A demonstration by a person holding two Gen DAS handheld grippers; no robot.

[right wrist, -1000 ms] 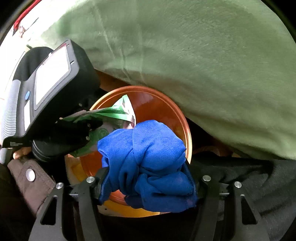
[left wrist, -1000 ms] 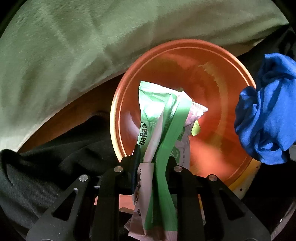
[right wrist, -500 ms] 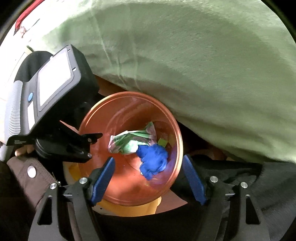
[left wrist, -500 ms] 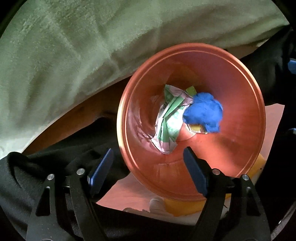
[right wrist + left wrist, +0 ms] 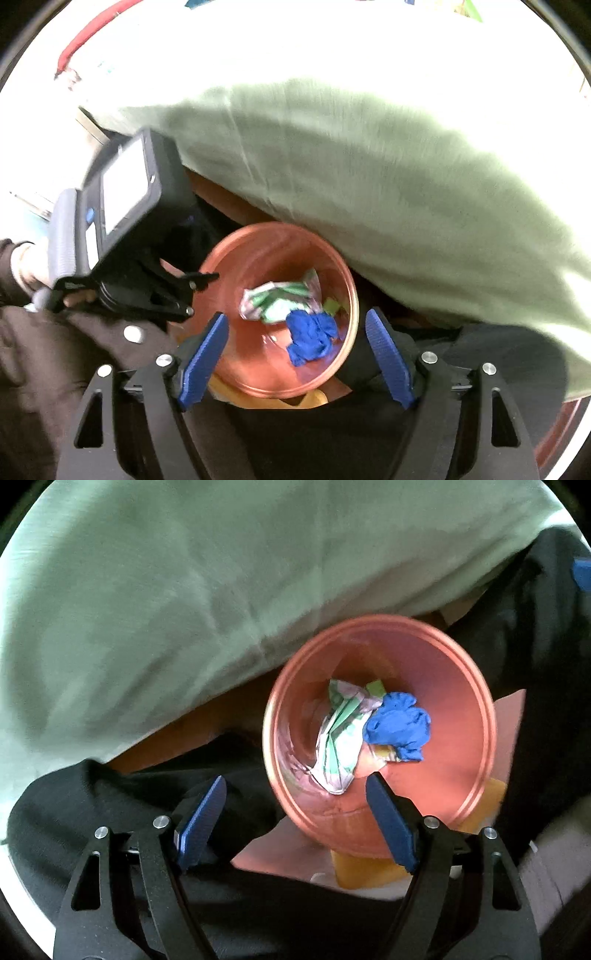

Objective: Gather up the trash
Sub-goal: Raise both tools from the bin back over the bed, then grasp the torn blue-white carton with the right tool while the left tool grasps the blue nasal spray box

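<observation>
Left wrist: we saw left gripper (image 5: pixel 295 812) fingers apart, empty, above orange bin (image 5: pixel 458 775); green wrapper (image 5: pixel 341 738) and blue wad (image 5: pixel 399 727) lay inside, touching | Right wrist: right gripper (image 5: pixel 297 350) fingers opening, nothing between; same trash in bin; green bedding (image 5: pixel 369 166) behind.

Dim, blurred fisheye views, glare at twelve o'clock

Right-wrist top is blown out white; green cloth (image 5: pixel 388 184) smears with motion, corners vignette black, bin (image 5: pixel 461 775) glows orange.
</observation>
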